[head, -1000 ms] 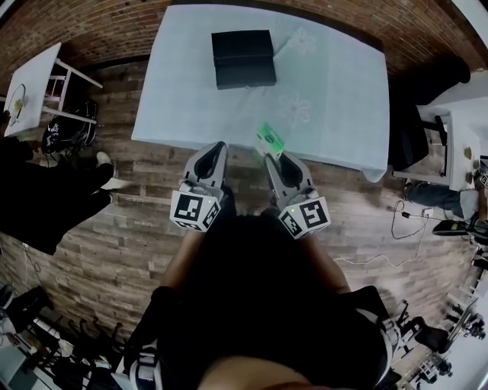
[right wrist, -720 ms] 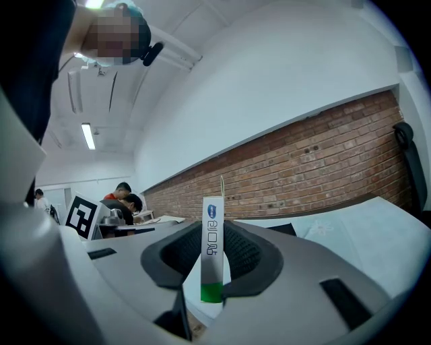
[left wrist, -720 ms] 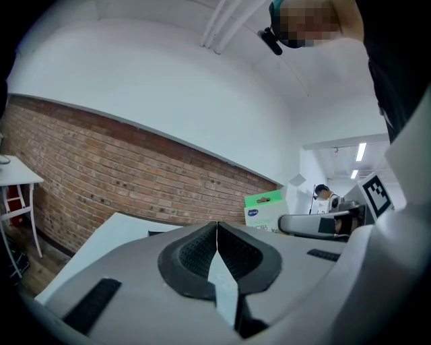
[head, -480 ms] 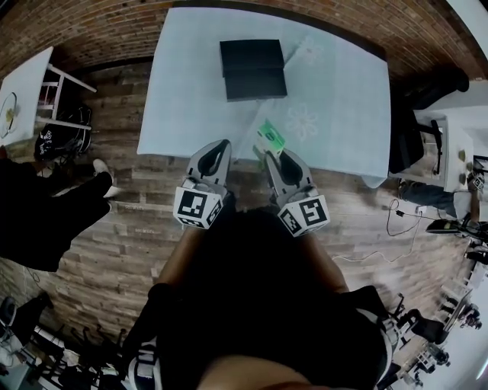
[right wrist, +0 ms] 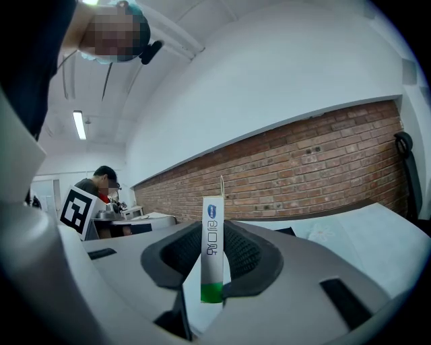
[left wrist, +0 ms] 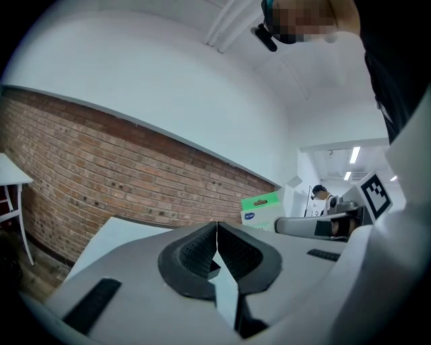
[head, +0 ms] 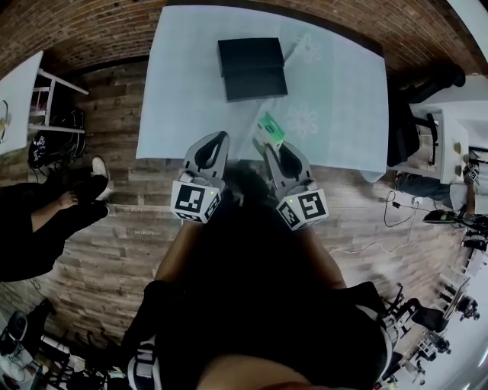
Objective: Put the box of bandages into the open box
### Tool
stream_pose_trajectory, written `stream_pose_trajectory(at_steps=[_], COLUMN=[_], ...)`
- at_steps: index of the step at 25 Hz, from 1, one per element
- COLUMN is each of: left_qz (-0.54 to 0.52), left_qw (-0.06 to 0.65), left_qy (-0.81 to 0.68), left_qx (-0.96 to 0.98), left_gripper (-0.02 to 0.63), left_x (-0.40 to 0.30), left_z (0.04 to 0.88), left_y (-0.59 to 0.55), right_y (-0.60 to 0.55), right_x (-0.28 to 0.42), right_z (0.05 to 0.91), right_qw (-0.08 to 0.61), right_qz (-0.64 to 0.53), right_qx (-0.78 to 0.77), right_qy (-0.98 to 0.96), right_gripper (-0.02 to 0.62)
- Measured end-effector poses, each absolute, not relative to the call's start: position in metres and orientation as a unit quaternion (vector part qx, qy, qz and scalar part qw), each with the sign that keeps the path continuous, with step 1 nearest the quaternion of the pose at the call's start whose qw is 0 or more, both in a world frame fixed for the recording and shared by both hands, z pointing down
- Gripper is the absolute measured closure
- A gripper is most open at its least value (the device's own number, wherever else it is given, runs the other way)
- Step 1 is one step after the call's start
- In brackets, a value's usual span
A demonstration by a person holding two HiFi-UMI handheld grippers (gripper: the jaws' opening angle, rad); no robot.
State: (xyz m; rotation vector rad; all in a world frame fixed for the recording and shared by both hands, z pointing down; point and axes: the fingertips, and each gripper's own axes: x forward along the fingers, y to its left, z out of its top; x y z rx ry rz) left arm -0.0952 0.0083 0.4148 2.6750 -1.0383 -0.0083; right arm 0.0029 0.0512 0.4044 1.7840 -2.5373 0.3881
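The green-and-white box of bandages stands edge-on between the pads of my right gripper, which is shut on it; in the right gripper view the box of bandages rises upright from the jaws. The black open box lies on the pale blue table, far of both grippers, its lid folded back. My left gripper hovers at the table's near edge, jaws shut with nothing between them; the left gripper view shows the left gripper with its pads meeting and the box of bandages off to the right.
A brick wall runs behind the table. A white side table stands at the left, and a person's dark legs are on the wood floor there. White furniture and cables sit at the right.
Both grippers have moved forward toward the table, the right one carrying the box of bandages over its near edge. The person at the left has shifted their legs.
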Motion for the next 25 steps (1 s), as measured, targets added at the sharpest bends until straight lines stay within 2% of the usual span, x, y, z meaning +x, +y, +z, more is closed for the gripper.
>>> stream_pose_trajectory(at_steps=[25], left_qz=[0.020], left_qw=[0.153], left_qy=[-0.398], left_qx=[0.904], left_gripper=[0.571], left_x=[-0.037], left_z=[0.437], left_y=[-0.099], right_y=[-0.061], right_x=[0.054], right_z=[0.444], right_qw=[0.044], right_qz=[0.146], right_qx=[0.511], right_qy=[-0.846], right_gripper=[0.485])
